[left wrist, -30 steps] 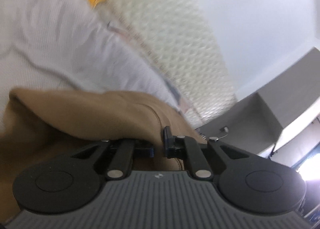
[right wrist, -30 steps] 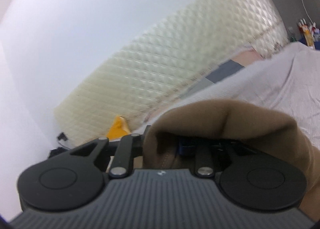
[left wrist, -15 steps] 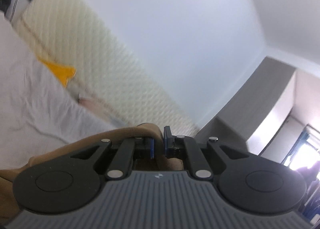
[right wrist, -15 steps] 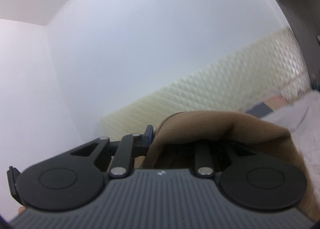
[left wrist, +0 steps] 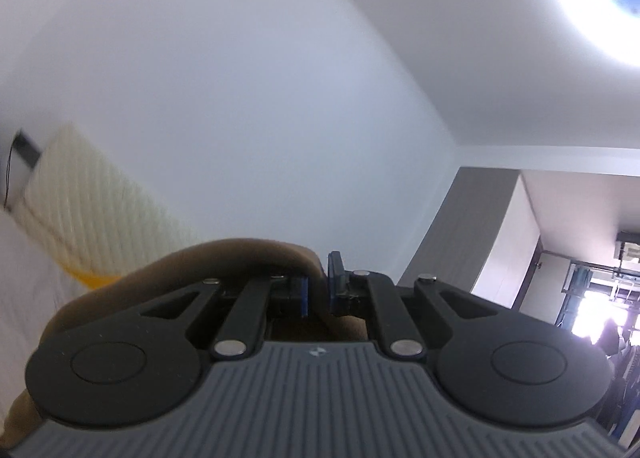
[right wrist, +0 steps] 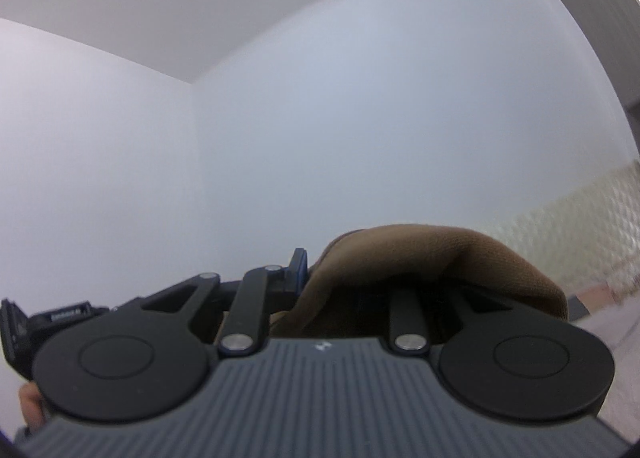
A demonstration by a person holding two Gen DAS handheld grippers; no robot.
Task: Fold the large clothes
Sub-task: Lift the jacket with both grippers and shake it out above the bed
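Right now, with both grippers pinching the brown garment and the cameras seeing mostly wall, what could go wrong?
1. The left gripper pinches only a thin edge of the brown garment; a tug could pull it free.
2. In the right wrist view, cloth drapes over the right gripper, hiding one finger, so slipping may go unseen.
3. The bed is barely visible; lowering goes nearly blind.

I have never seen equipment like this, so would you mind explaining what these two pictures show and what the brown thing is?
No robot is here: a person holds a two-finger gripper in each hand, and each picture comes from a fisheye camera looking forward along the fingers. The left gripper is shut on a fold of brown garment. In the other view the right gripper pinches the same brown cloth, which drapes over one finger. Both point slightly upward, so you mostly see white wall, a quilted cream headboard and a strip of bed sheet.
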